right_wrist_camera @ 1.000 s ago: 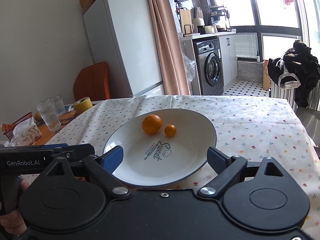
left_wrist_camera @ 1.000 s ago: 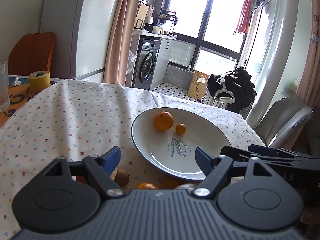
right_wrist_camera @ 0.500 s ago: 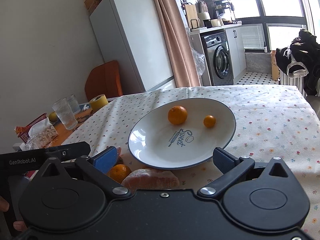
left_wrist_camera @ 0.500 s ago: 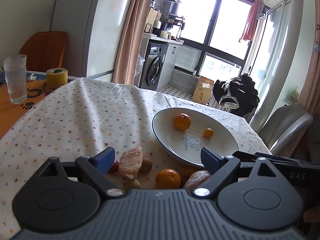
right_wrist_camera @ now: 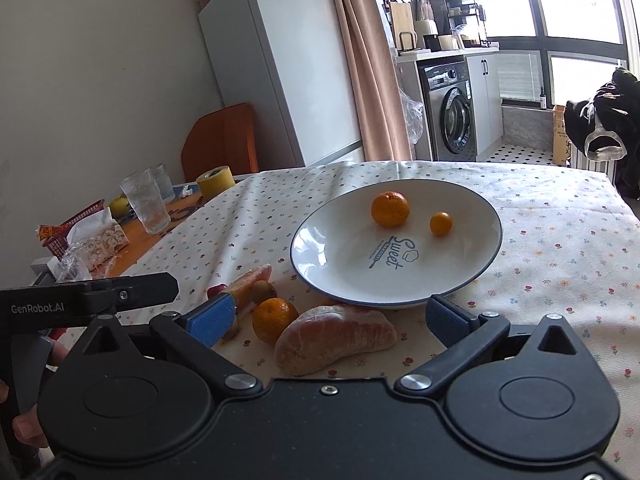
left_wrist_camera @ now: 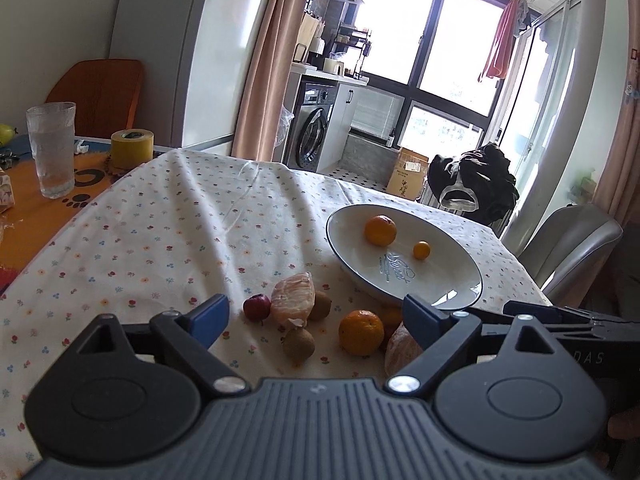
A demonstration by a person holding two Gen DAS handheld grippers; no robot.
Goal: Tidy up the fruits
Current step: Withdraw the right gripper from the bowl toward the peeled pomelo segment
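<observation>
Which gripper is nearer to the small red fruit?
Left. The left gripper has the red fruit just ahead, near its left finger. The right gripper sits further right, facing the peeled segment.

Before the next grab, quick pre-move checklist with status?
1. Right tool open and empty: ok.
2. Left tool open and empty: ok.
3. Peeled citrus piece lies between the right tool's fingers, free to grasp: ok.
4. Plate has bare room beside the orange and small orange: ok.
5. Loose orange touches the peeled piece and may roll: not ok.
6. Whether the peeled piece is firm enough to squeeze: cannot tell.
</observation>
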